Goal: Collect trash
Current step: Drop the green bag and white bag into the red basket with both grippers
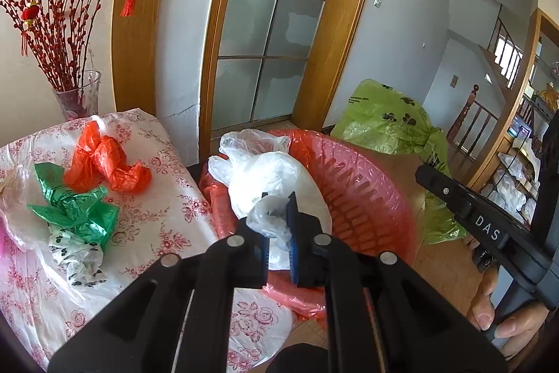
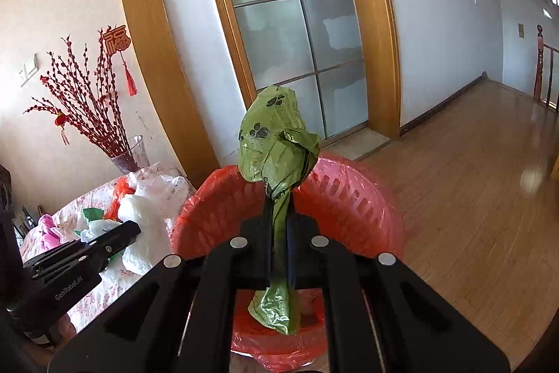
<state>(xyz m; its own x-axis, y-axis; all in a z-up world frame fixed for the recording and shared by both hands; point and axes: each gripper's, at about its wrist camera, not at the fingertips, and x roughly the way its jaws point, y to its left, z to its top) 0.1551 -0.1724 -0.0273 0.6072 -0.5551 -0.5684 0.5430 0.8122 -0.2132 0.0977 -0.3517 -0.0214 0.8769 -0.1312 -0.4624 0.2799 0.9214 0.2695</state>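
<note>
My left gripper (image 1: 277, 226) is shut on a clear white plastic bag (image 1: 276, 177) and holds it over the near rim of the red trash basket (image 1: 363, 194), which has a red liner. My right gripper (image 2: 279, 226) is shut on a light green paw-print bag (image 2: 276, 142) and holds it upright above the same basket (image 2: 349, 198). That green bag also shows in the left wrist view (image 1: 387, 121), beyond the basket. On the floral-cloth table (image 1: 167, 170) lie an orange bag (image 1: 104, 159), a dark green bag (image 1: 77, 208) and a white paw-print bag (image 1: 78, 254).
A glass vase of red branches (image 1: 77, 93) stands at the table's back. A frosted glass door with a wooden frame (image 2: 290, 23) is behind the basket. Wooden floor (image 2: 471, 180) spreads to the right. A pink item (image 2: 49, 229) lies on the table's left part.
</note>
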